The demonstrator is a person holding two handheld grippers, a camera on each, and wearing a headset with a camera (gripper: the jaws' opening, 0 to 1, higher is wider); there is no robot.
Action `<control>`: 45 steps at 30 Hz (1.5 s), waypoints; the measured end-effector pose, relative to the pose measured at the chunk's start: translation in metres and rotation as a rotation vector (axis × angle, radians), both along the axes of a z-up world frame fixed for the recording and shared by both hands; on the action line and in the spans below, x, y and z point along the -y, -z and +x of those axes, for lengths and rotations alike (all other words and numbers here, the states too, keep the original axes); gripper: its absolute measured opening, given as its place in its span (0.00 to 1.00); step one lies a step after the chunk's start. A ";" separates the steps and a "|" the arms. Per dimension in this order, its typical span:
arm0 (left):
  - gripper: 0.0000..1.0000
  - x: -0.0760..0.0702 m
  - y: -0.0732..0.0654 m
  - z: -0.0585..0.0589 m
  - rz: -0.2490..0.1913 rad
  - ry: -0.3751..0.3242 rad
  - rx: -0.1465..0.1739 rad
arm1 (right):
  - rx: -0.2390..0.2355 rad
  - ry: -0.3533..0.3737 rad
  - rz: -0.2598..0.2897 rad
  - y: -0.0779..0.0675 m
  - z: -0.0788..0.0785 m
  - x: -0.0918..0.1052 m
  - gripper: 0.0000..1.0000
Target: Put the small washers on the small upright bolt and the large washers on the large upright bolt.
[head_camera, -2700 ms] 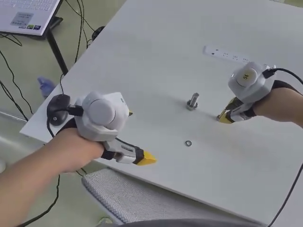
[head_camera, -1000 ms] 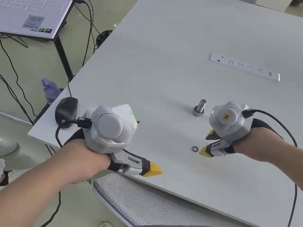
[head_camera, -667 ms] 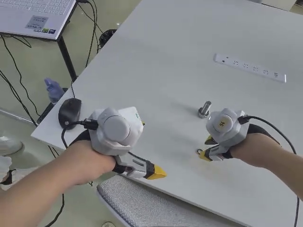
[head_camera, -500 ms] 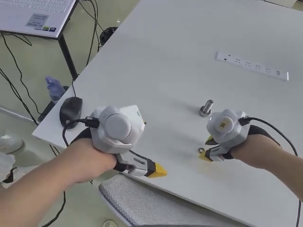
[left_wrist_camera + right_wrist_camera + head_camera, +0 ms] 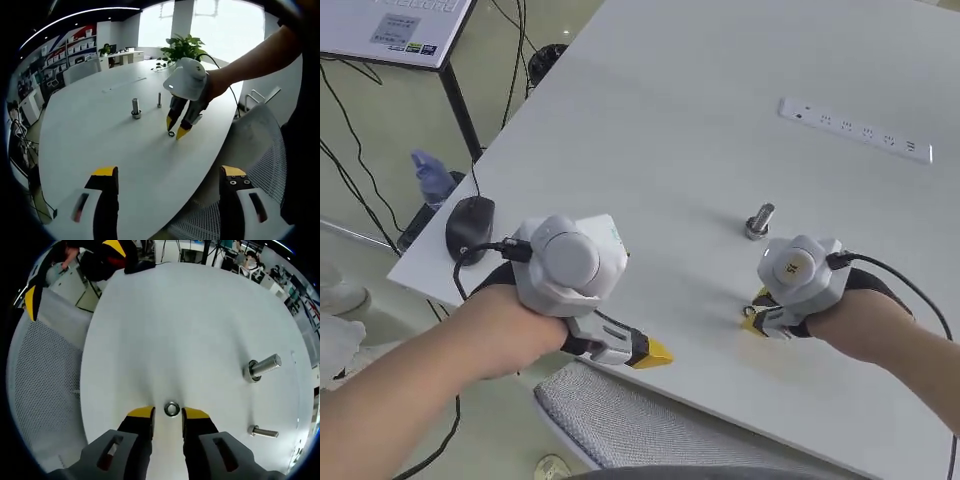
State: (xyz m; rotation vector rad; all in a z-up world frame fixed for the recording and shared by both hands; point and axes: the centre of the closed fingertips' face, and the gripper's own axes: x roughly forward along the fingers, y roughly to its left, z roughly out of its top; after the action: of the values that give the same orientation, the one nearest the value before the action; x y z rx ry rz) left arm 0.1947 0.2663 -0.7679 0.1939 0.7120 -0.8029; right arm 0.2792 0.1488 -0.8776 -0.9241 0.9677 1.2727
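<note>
Washer (image 5: 172, 409) sits right between your right gripper's (image 5: 168, 415) barely parted tips.
Left gripper (image 5: 168, 172) spread wide; your right gripper view catches the small bolt (image 5: 262, 431) beside the large bolt (image 5: 262, 367).

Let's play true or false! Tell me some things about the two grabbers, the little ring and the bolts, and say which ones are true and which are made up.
1. The right gripper has its fingers on either side of a washer lying on the table. True.
2. The left gripper is holding a washer. False: its fingers are wide apart with nothing between them.
3. A large bolt and a small bolt stand upright on the table. True.
4. The washer is already on the large bolt. False: it lies flat on the table, apart from both bolts.
</note>
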 end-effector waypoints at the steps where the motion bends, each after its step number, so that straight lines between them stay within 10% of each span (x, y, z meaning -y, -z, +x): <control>1: 0.83 0.000 0.000 0.000 -0.003 0.000 -0.001 | -0.002 0.011 -0.002 0.000 0.001 0.000 0.23; 21: 0.82 0.002 -0.002 -0.002 -0.031 0.013 0.004 | 0.004 -0.035 -0.158 0.002 0.003 0.002 0.14; 45: 0.79 0.001 0.000 -0.006 -0.012 -0.018 -0.009 | -0.040 0.035 -0.112 -0.004 0.012 0.011 0.12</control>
State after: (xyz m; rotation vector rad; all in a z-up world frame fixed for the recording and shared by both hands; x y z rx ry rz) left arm 0.1887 0.2655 -0.7674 0.1730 0.7160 -0.7907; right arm 0.2909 0.1374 -0.8735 -0.9676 1.0911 1.2214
